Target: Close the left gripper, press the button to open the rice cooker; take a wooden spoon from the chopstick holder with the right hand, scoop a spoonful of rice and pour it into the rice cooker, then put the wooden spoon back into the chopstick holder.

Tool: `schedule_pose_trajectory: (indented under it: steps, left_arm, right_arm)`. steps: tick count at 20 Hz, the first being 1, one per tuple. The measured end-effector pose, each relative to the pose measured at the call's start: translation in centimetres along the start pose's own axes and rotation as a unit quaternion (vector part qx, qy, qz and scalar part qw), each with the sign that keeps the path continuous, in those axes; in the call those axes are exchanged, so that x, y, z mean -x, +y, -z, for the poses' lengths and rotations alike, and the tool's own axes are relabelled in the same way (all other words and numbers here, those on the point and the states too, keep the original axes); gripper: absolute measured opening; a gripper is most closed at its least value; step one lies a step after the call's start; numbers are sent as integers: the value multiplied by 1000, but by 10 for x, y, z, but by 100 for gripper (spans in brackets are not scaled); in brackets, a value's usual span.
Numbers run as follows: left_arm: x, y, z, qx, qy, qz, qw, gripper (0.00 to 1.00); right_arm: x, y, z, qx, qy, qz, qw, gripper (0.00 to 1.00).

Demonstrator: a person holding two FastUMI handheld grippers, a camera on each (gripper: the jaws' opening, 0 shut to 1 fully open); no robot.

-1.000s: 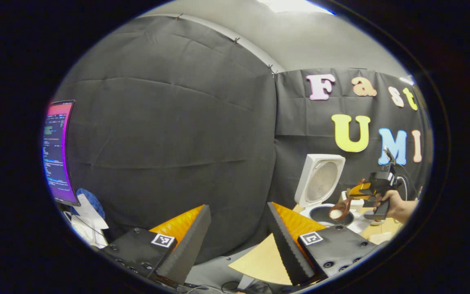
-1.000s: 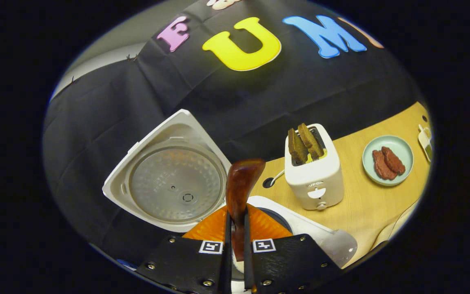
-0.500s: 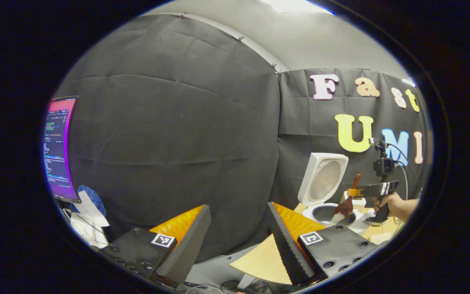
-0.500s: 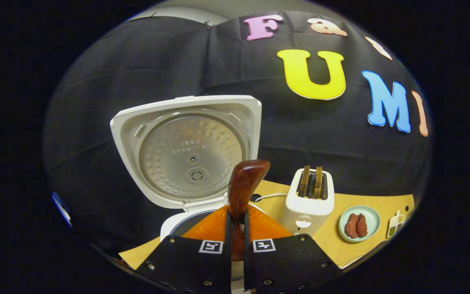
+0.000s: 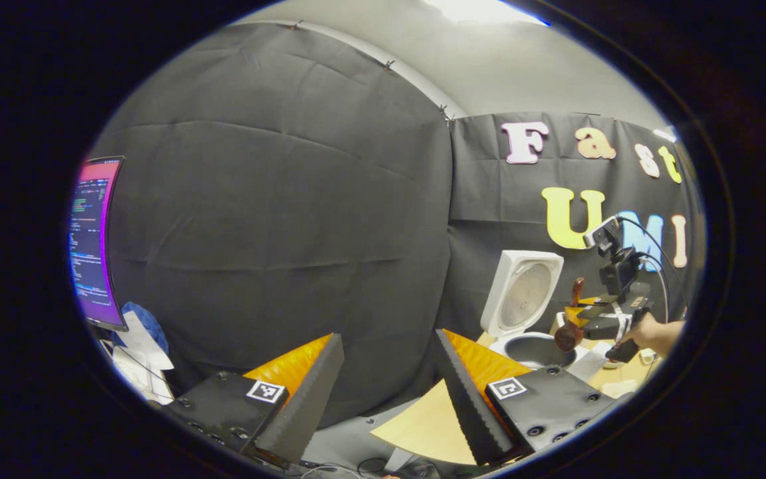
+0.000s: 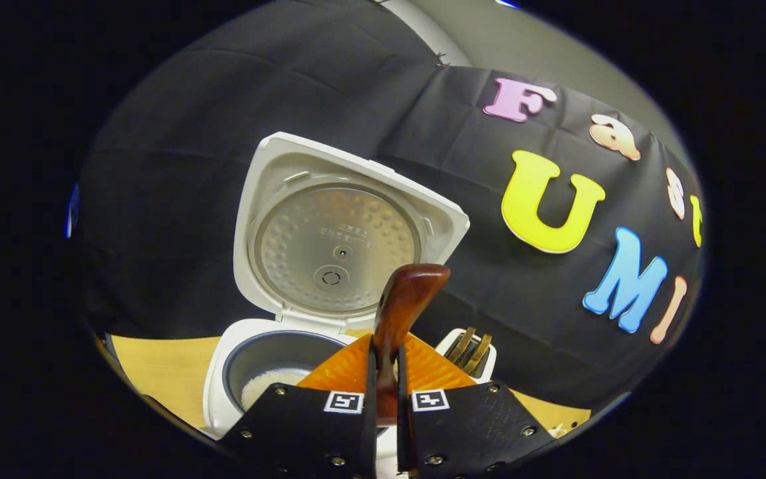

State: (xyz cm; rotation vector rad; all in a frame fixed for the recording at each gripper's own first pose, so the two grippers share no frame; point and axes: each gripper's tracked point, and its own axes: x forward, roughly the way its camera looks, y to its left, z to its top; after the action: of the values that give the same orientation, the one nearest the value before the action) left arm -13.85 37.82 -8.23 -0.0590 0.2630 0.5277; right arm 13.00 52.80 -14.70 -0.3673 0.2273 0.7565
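The white rice cooker (image 6: 243,346) stands open, its lid (image 6: 336,233) upright and white rice (image 6: 264,384) lying in the inner pot. My right gripper (image 6: 385,359) is shut on the brown wooden spoon (image 6: 408,296), whose handle end points up in front of the lid. In the left gripper view the rice cooker (image 5: 522,293) is at the right; beside its pot a hand (image 5: 655,332) holds the right gripper (image 5: 606,322), the spoon (image 5: 566,332) hanging bowl-down by the pot's right rim. My left gripper (image 5: 388,339) is open, away from the cooker, with nothing between its fingers.
A white toaster (image 6: 466,346) with brown toast stands just right of the cooker. The wooden table (image 6: 157,366) runs under both. Far left in the left gripper view are a lit monitor (image 5: 94,243) and papers with a blue cloth (image 5: 143,332).
The spoon held rice over the pot, tipped down into it, and has now risen to the pot's right side with no rice seen on it. My left gripper has stayed still and open.
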Motion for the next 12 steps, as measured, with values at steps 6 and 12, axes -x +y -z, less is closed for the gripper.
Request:
schedule_pose_trajectory:
  steps: [6, 12]
  left_arm:
    - [-3, -12, -4, 2, -5, 11, 1000, 94]
    - [-6, -30, -9, 1, -10, 26, 1000, 92]
  right_arm:
    - [4, -5, 4, -97, 23, -23, 995, 13]
    - [18, -20, -11, -302, 27, -69, 951, 13]
